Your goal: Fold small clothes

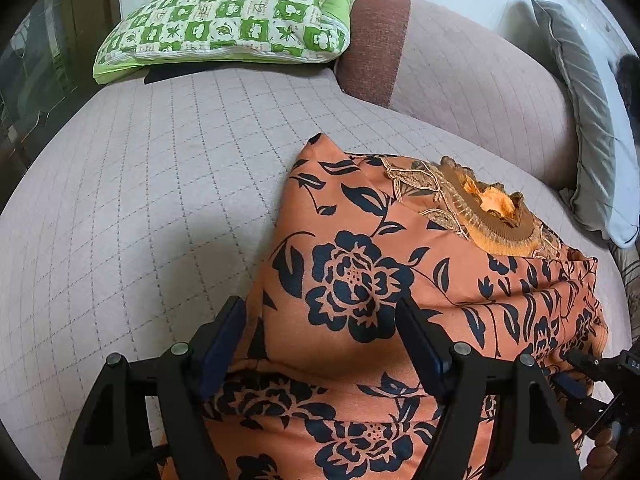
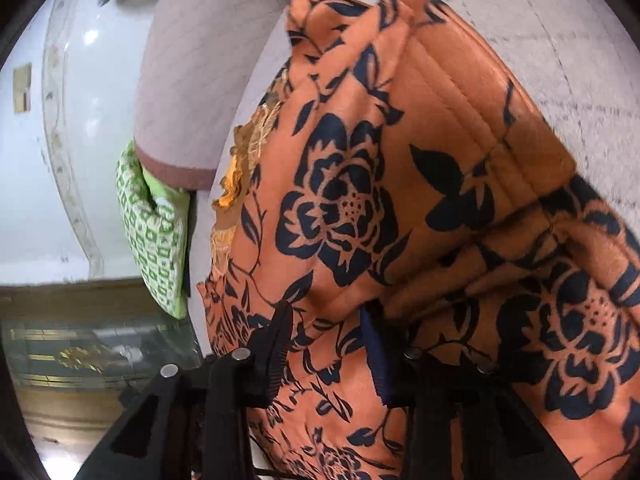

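Observation:
An orange garment (image 1: 360, 272) with a dark blue flower print and a gold embroidered neckline lies bunched on a quilted sofa seat (image 1: 140, 200). My left gripper (image 1: 320, 324) stands open low over its near part, with a hump of the cloth between its wide-set fingers (image 1: 224, 328). At the garment's right edge the tip of my right gripper (image 1: 580, 360) shows. In the right wrist view the garment (image 2: 400, 200) fills the frame with a stitched hem folded over, and my right gripper (image 2: 326, 336) is shut on a bunched fold of it.
A green and white checked pillow (image 1: 232, 16) lies at the far end of the seat, beside the sofa's brown and pink backrest (image 1: 440, 60). A grey cushion (image 1: 584, 120) leans at the right. A white wall and a glass-fronted cabinet (image 2: 80, 352) show beyond the sofa.

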